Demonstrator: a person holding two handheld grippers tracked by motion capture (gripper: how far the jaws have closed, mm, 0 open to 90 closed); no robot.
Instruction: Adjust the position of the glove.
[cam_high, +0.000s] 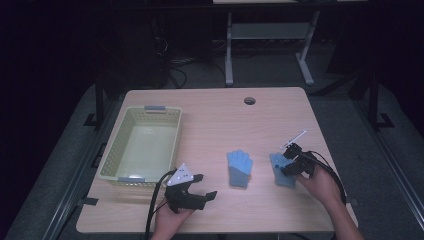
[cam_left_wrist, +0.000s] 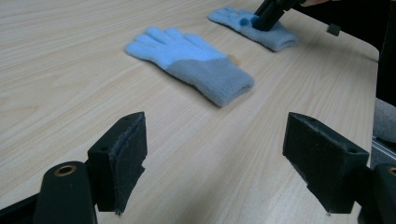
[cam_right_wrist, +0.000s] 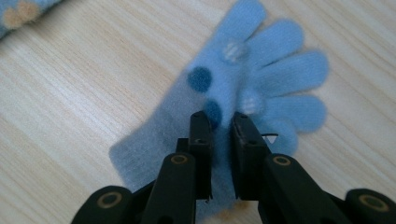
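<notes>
dotted glove (cam_right_wrist: 243, 93) cuff hidden behind jaws, second glove (cam_right_wrist: 21, 11) cut off top-left, maybe blurred

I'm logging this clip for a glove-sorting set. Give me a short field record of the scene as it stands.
surface: wooden table
container: pale green basket, at the table's left
glove A: blue glove, flat at mid-table, untouched
glove B: dotted blue glove, flat, pinched at its palm
right tool: jaws closed on a fold of glove B
left tool: jaws wide open, nothing between them
</notes>
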